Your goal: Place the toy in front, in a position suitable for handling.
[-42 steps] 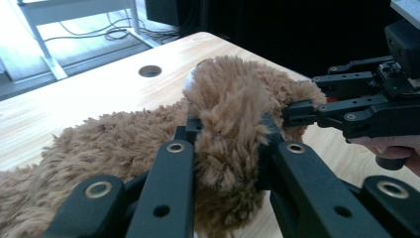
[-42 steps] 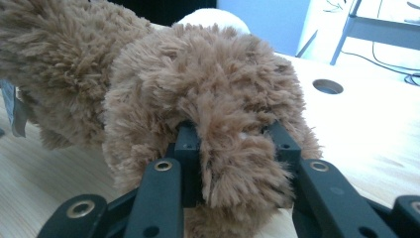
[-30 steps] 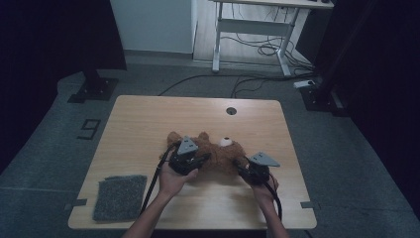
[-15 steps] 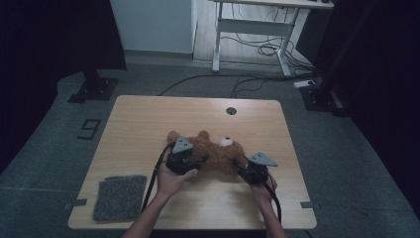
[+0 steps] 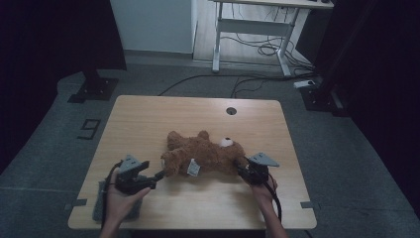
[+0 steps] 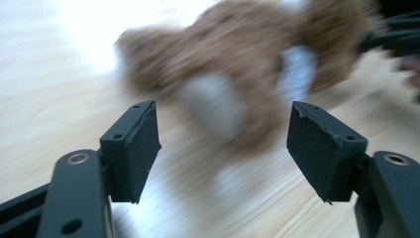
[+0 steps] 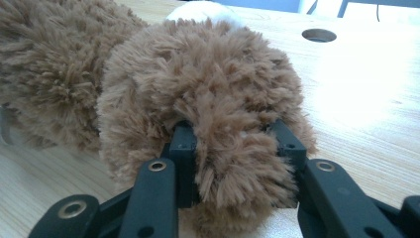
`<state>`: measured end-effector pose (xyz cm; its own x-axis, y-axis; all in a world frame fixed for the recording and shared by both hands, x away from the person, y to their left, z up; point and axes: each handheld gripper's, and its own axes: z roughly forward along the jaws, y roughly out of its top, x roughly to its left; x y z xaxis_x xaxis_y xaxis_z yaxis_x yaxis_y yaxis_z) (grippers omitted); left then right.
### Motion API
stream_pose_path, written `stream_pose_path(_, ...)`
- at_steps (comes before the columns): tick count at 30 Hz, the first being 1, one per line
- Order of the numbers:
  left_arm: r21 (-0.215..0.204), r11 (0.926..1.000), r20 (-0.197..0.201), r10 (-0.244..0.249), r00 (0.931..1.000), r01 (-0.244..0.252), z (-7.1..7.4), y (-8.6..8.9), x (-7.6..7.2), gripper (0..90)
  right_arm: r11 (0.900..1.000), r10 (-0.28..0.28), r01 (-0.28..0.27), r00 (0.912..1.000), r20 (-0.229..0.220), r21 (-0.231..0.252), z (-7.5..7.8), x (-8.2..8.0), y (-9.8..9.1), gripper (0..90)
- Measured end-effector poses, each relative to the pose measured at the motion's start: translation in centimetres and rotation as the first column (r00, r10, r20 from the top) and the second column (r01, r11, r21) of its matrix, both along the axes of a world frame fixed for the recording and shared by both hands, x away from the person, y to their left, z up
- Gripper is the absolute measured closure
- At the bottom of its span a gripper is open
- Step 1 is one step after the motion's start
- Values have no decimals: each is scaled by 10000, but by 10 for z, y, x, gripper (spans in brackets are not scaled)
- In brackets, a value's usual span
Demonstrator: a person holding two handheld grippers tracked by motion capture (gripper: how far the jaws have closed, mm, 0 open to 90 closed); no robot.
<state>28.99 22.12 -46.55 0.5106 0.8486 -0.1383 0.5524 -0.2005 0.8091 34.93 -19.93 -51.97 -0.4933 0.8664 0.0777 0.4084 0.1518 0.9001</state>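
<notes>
Brown plush fills my right gripper view: the teddy bear (image 7: pixel 198 99) lies on the wooden table (image 5: pixel 148 119), and my right gripper (image 7: pixel 233 163) is clamped on a rounded furry limb, both black jaws sunk into the fur. From the high view the bear sprawls across the middle of the tabletop, near the front half, its white muzzle turned toward the right side and a white tag showing on its body. My right gripper (image 5: pixel 246 171) meets the bear at its right end, close to the head. My left gripper (image 5: pixel 157 176) sits just beside the bear's left end; its jaws have just been opening and now stand wide apart with nothing between them. In the left gripper view (image 6: pixel 223 148) the bear (image 6: pixel 247 64) is blurred, lying beyond the jaws and apart from the pads. A grey cloth (image 5: pixel 99 206) lies at the near left corner of the table, partly under my left hand (image 5: pixel 119 198)
</notes>
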Motion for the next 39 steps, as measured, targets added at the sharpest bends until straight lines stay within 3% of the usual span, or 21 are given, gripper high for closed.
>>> stream_pose_path(3,362,9952,-54,913,9958,-910,-4,24,-3,273,10000,0,0,10000,-48,89,0,-1,-1,631)
stream_pose_path(8,928,9898,-767,1150,9904,-1078,-18,41,-5,264,10000,-3,3,10000,-21,99,-1,-1,0,629)
stream_pose_path(11,1262,9873,-988,1088,9891,-960,-24,39,-6,241,10000,10,-10,10000,19,63,-1,-1,0,628)
stream_pose_path(15,1330,9836,-935,1350,9864,-1220,-31,37,-9,240,10000,26,-26,10000,9,57,-1,-2,-1,623)
stream_pose_path(19,1516,9803,-1172,1447,9825,-1263,-39,34,-11,211,9999,53,-52,10000,-23,89,-2,-3,-1,620)
stream_pose_path(27,2630,9560,-1637,1767,9706,-1297,-62,20,-14,177,9997,161,-160,9998,-67,162,-2,-3,-3,614)
stream_pose_path(31,2936,9451,-1682,1988,9655,-1435,-68,22,-12,255,9998,152,-152,9999,-9,145,-3,-5,-3,613)
stream_pose_path(35,2920,9453,-1624,1987,9665,-1453,-67,25,-11,333,9998,144,-144,9999,-8,147,-3,-5,-3,612)
stream_pose_path(38,2993,9402,-1379,2111,9677,-1624,-67,29,-11,492,9998,129,-129,9999,-9,142,-3,-5,-3,611)
stream_pose_path(39,3063,9363,-1291,2197,9670,-1718,-67,31,-11,584,9998,117,-117,9999,-3,155,-3,-5,-3,610)
